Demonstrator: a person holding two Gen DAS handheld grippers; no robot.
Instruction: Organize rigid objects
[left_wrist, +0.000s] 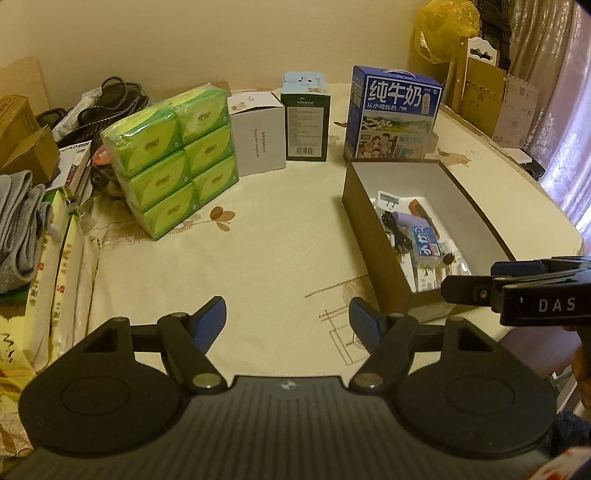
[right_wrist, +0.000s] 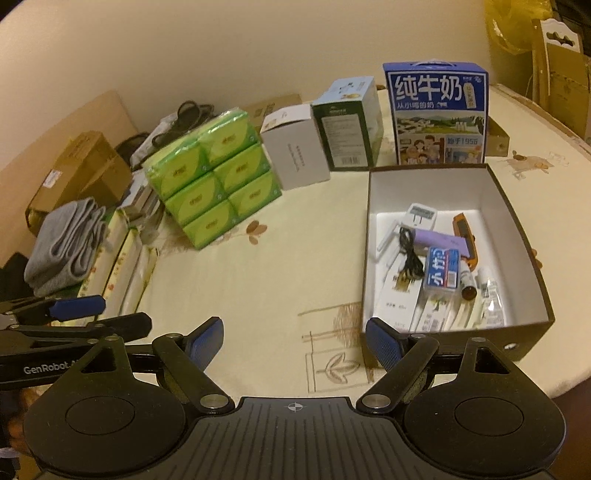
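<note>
A brown open box sits on the table at the right. It holds several small items: a white plug adapter, a purple tube, a black cable, a blue-and-white pack, an orange tool and flat white packets. My left gripper is open and empty above the tablecloth, left of the box. My right gripper is open and empty near the box's front left corner. Each gripper shows at the edge of the other's view.
At the back stand a green tissue pack, a white box, a dark green box and a blue milk carton. Cardboard boxes, grey cloth and books crowd the left side.
</note>
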